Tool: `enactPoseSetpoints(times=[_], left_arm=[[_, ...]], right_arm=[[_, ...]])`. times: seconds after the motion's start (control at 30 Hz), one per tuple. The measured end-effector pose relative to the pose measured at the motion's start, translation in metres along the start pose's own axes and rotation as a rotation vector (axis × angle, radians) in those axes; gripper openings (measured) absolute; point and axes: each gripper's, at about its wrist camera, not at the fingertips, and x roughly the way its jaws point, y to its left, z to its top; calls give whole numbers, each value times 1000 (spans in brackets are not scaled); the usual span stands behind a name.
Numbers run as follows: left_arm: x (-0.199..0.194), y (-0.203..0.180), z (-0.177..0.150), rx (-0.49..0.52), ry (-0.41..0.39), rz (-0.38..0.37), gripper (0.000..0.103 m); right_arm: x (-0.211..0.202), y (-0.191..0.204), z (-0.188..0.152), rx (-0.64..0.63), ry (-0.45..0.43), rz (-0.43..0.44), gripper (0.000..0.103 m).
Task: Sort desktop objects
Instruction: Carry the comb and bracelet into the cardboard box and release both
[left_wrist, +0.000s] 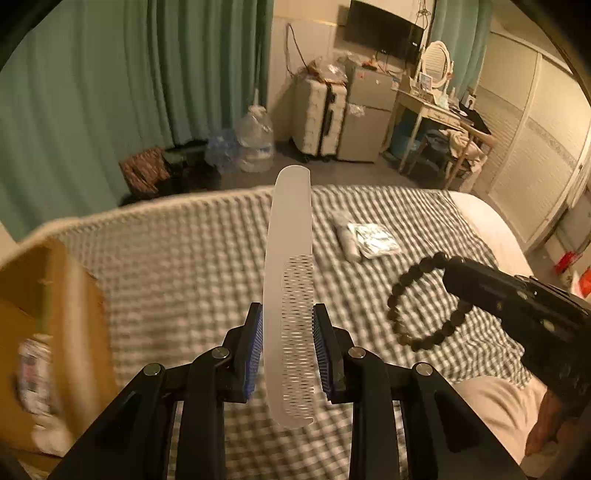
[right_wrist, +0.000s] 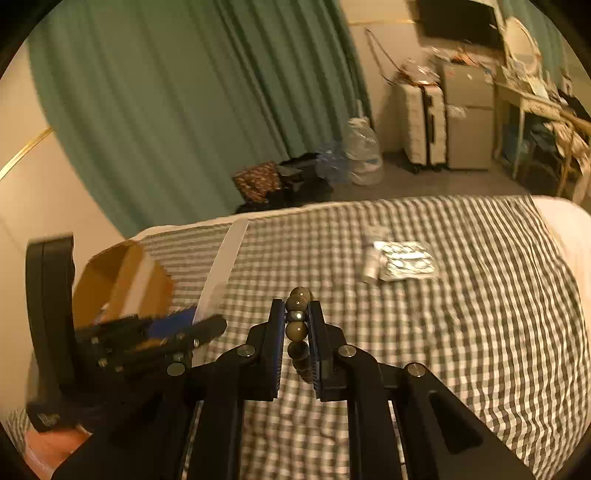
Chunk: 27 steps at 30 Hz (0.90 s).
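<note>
My left gripper (left_wrist: 288, 314) is shut on a long frosted white comb (left_wrist: 290, 258), held above the checked bedspread (left_wrist: 184, 258). The comb also shows in the right wrist view (right_wrist: 225, 258), sticking out of the left gripper (right_wrist: 192, 325). My right gripper (right_wrist: 297, 306) is shut on a dark bead bracelet (right_wrist: 297, 321), which hangs from its tip in the left wrist view (left_wrist: 417, 302). An open cardboard box (left_wrist: 48, 332) stands at the left on the bed, also in the right wrist view (right_wrist: 122, 280).
A white tube (left_wrist: 347, 236) and a foil packet (left_wrist: 376, 240) lie on the bedspread further off, also seen as tube (right_wrist: 373, 258) and packet (right_wrist: 406, 260). Beyond the bed are water jugs (left_wrist: 255, 140), a suitcase (left_wrist: 319, 114), a dressing table (left_wrist: 432, 107) and green curtains.
</note>
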Motion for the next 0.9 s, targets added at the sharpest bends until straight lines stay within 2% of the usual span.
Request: enactPoseSetpoints(times=[0.1, 0.2, 0.4, 0.5, 0.67, 0.9], left_arm=[[-30, 27, 8, -21, -28, -2, 26], [-59, 61, 10, -37, -51, 45, 26], [-95, 138, -18, -102, -52, 130, 27], [-99, 182, -43, -149, -44, 213, 27], [-89, 232, -80, -247, -17, 260, 27], [-69, 268, -110, -341, 30, 247, 27]], right_arm=[[-9, 42, 10, -66, -24, 42, 12], [-12, 84, 17, -129, -34, 90, 12], [-4, 166, 22, -236, -32, 191, 12], [9, 205, 19, -282, -6, 252, 12], [42, 261, 6, -362, 57, 307, 12], [89, 302, -14, -391, 153, 343, 12]])
